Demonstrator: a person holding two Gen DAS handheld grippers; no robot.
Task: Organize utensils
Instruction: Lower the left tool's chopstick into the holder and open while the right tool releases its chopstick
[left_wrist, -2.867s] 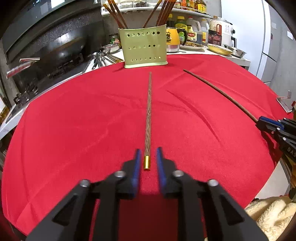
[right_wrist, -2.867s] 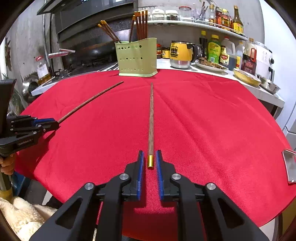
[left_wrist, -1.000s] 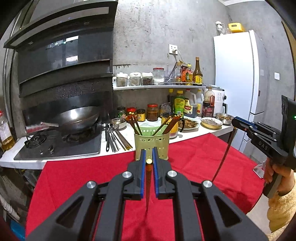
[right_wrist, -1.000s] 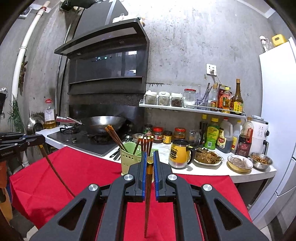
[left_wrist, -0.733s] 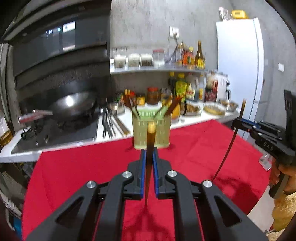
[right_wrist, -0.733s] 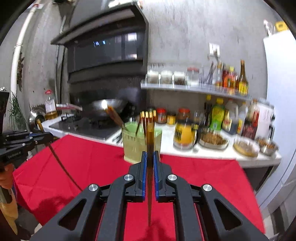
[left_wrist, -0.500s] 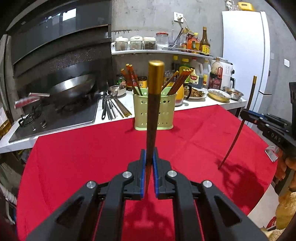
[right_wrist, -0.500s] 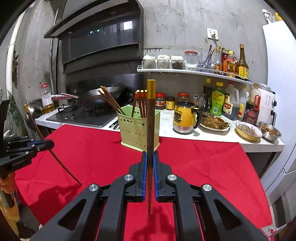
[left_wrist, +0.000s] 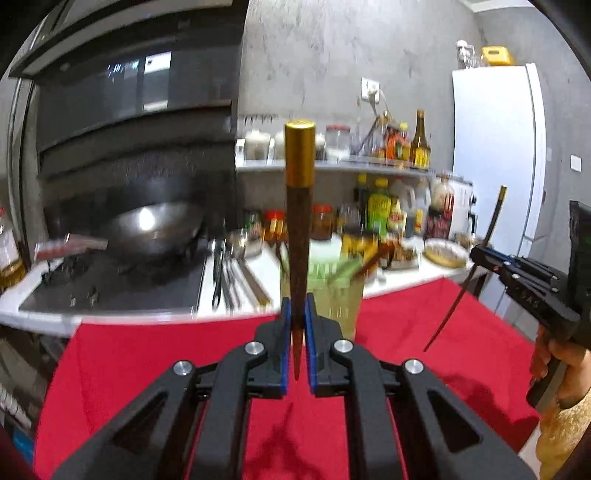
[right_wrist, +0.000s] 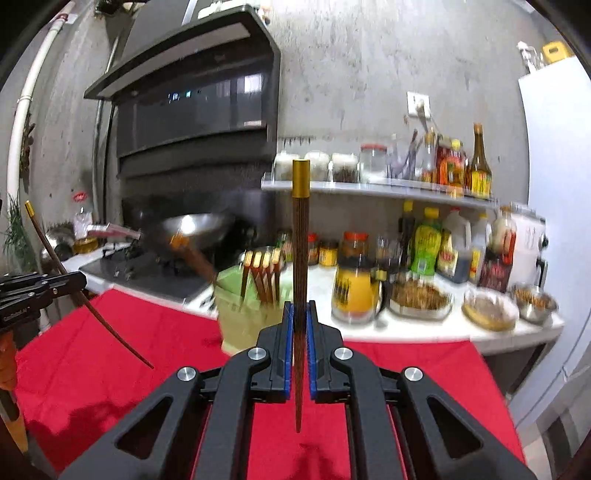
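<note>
While both grippers tilt slightly downward, their jaws clamp upright chopsticks (left_wrist: 298, 229).

Green utensil holder (left_wrist: 334, 291) — motion-blurred

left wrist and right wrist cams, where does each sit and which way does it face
Left wrist: on the left gripper, looking along its fingers at the stove and green holder; it grips a chopstick upright; right gripper and hand show at right.
Right wrist: on the right gripper, facing the holder and shelf; it grips its own chopstick; left gripper shows at left.
Shared: holder, wok, red cloth, both grippers.
</note>
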